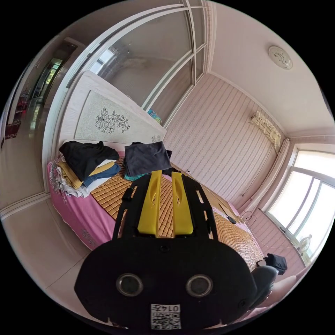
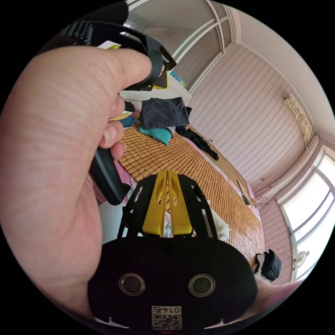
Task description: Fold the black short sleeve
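Left gripper view: the left tongs [image 1: 166, 174] are held above a bed [image 1: 75, 209], their yellow jaws nearly parallel with a narrow gap between them and nothing in it. The bed carries a woven bamboo mat [image 1: 108, 193]. Beyond the jaw tips, near the headboard [image 1: 104, 118], lies a folded dark garment [image 1: 146, 157] on a teal piece. To its left sits a pile of clothes [image 1: 85, 165] with a black garment on top. Which of the dark pieces is the black short sleeve cannot be told. All the clothing lies well apart from the tongs.

Right gripper view: the right tongs [image 2: 167, 173] have their jaws brought together at the tips, gripping nothing. A hand [image 2: 59, 146] close to the camera holds the other gripper by its black handle. Past the jaw tips, across the mat [image 2: 195, 174], the folded dark garment [image 2: 164, 112] rests on a teal striped piece [image 2: 157, 133]. A crumpled black garment [image 2: 200, 141] lies to its right, along the bed's far edge, well apart from the tongs.
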